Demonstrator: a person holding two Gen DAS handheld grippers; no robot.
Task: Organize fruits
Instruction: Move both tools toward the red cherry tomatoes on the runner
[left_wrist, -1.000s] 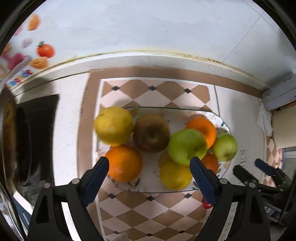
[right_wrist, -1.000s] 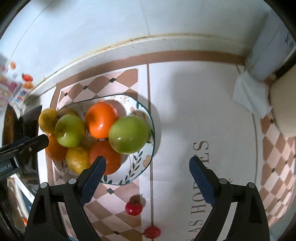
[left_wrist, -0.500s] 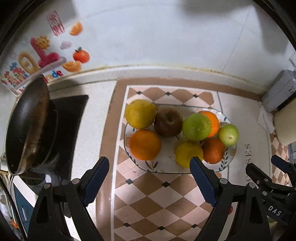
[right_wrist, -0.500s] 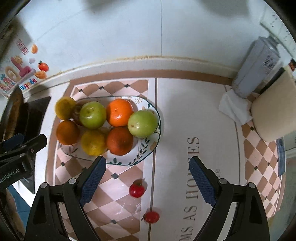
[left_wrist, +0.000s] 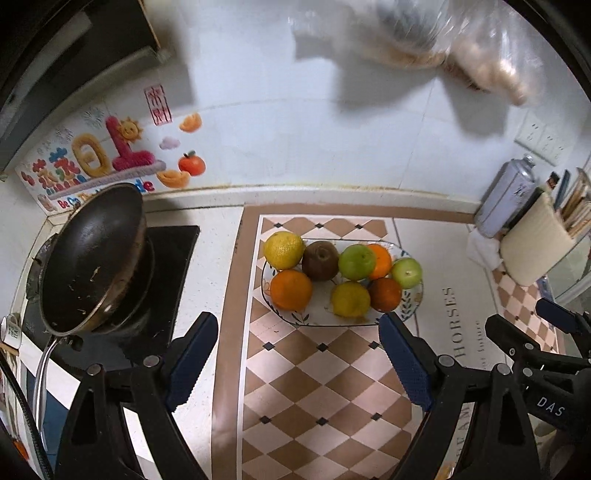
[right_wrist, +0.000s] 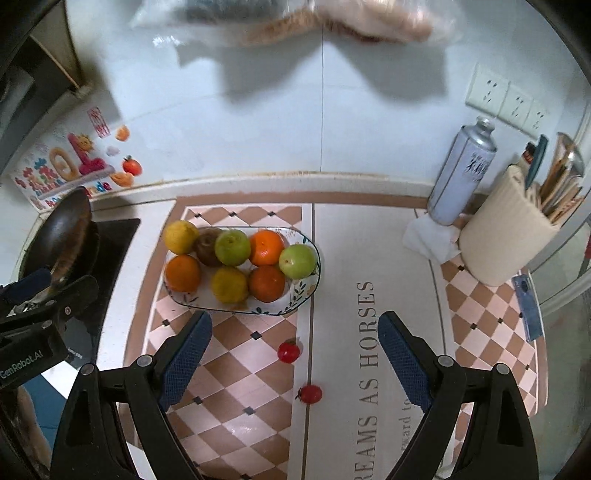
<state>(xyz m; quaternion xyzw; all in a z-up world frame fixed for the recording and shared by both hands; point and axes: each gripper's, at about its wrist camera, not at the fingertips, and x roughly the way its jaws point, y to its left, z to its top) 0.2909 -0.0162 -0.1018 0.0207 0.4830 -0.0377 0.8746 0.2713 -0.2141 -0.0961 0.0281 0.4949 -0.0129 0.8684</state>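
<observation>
Lying crosswise, oval fruit plate (right_wrist: 295, 308)

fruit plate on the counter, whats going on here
A person holds a hand-held gripper in each hand above a kitchen counter. The left hand-held gripper and the right hand-held gripper are both open and empty, touching nothing. The oval plate holds eight fruits: oranges, green apples, yellow citrus and a brown one. Two small red tomatoes lie loose on the mat in front of the plate. A wok sits on the stove to the left.
</observation>
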